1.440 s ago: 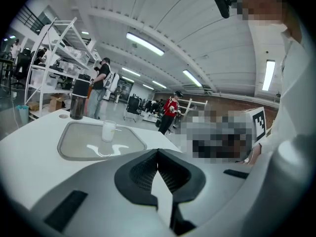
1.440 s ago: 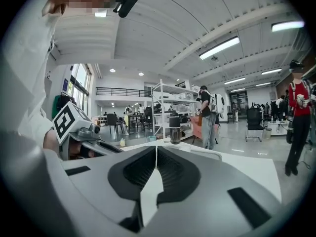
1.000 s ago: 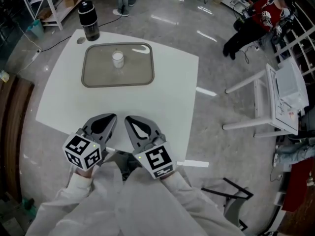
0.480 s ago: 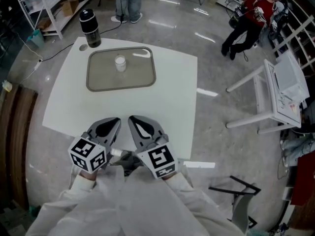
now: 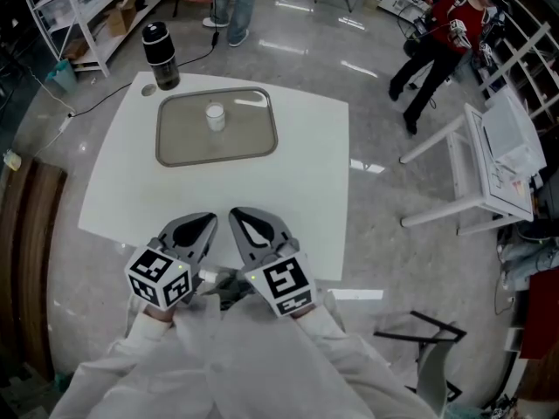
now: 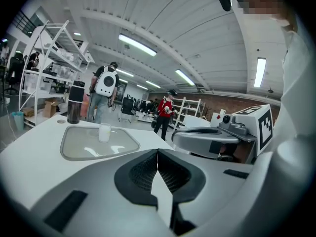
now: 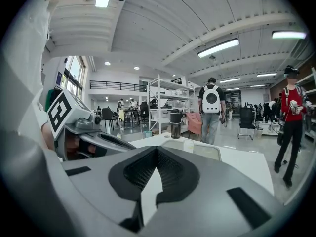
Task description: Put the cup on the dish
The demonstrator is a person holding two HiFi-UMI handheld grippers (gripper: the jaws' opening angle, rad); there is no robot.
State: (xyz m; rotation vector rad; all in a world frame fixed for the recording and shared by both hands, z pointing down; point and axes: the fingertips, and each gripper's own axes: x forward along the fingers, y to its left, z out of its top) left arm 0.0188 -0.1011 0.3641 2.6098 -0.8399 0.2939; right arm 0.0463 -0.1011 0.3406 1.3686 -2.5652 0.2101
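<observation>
The small white plastic cup stands upright on the shallow grey rectangular dish with rounded corners, toward its far middle. The dish lies at the far side of the white square bench, and a black cylindrical flask stands just beyond its far left corner. Judged from this, the placing looks done, so the sound course is to leave the cup alone and keep both tools low at the bench's near edge, well apart from the dish. Should the cup need resetting, I'd say one gripper must open wide first, cross the bench level and take the cup low on its wall, keeping it upright and steering clear of the flask. The left gripper has its jaws pressed together with nothing between them, only bare bench showing ahead. The right gripper, just beside it, is likewise fully closed and holds nothing
</observation>
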